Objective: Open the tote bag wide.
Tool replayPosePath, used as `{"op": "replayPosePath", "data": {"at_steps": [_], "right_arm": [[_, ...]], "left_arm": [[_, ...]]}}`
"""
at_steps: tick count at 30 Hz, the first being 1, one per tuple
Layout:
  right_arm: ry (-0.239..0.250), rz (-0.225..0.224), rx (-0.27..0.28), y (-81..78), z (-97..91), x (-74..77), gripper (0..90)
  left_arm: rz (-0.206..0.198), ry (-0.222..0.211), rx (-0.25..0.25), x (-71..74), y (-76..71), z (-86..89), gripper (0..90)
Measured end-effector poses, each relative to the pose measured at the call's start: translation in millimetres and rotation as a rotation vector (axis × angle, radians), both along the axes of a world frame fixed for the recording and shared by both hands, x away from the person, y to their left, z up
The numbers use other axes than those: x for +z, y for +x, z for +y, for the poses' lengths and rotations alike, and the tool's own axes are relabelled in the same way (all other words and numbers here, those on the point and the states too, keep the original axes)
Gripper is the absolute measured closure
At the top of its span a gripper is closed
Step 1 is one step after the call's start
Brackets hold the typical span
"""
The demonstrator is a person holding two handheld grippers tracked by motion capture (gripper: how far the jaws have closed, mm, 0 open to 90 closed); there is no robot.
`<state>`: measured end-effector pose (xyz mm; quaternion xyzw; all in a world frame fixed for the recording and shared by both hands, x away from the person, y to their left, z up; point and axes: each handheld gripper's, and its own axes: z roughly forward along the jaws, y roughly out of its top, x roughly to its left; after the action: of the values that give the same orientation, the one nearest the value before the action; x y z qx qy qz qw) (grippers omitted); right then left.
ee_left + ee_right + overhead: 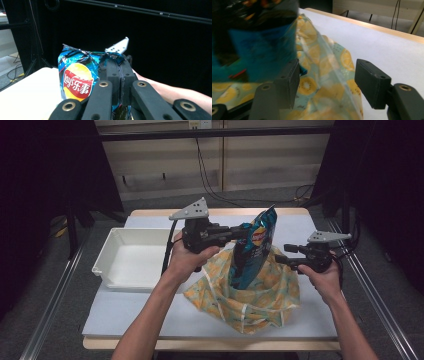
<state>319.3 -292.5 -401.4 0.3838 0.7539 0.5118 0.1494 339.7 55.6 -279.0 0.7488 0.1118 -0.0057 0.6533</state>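
High view, chip bag (252, 251) upright, long axis vertical, top upward

Both forearms come up from the near edge, bare, hands wrapped round the gripper bodies. The left gripper (240, 233) is held level and points across toward the right one, its grey plate on top tilted; in the left gripper view (120, 75) its two jaws stand pressed together on the crumpled upper edge of a chip bag (252, 251), pads flat against each other with only the foil between. The right gripper (279, 254) is held lower, level, pointing back toward the left. In the right gripper view (327, 80) its jaws stand apart, thin patterned film between them, pads not pressing it.
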Motion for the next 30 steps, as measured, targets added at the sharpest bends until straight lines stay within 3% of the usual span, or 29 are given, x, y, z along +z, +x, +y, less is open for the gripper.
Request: {"op": "replayPosePath", "data": {"at_steps": [7,12,21,30], "right_arm": [[0.01,-0.029,0.008,-23.5,-2.3,7.5,32.6],[0.01,-0.035,0.012,-37.3,-2.4,4.1,31.3],[0.03,-0.046,0.007,-45.8,-6.3,1.8,30.3],[0.034,-0.066,0.015,-52.6,-3.2,3.8,28.8]], "left_arm": [[-0.021,-0.003,0.012,10.7,3.2,-0.3,89.3],[-0.044,-0.012,0.016,15.3,2.5,-0.1,89.3],[-0.073,-0.038,0.014,32.0,-0.6,0.9,89.3],[-0.094,-0.047,0.046,36.8,1.8,16.9,89.3]]}}
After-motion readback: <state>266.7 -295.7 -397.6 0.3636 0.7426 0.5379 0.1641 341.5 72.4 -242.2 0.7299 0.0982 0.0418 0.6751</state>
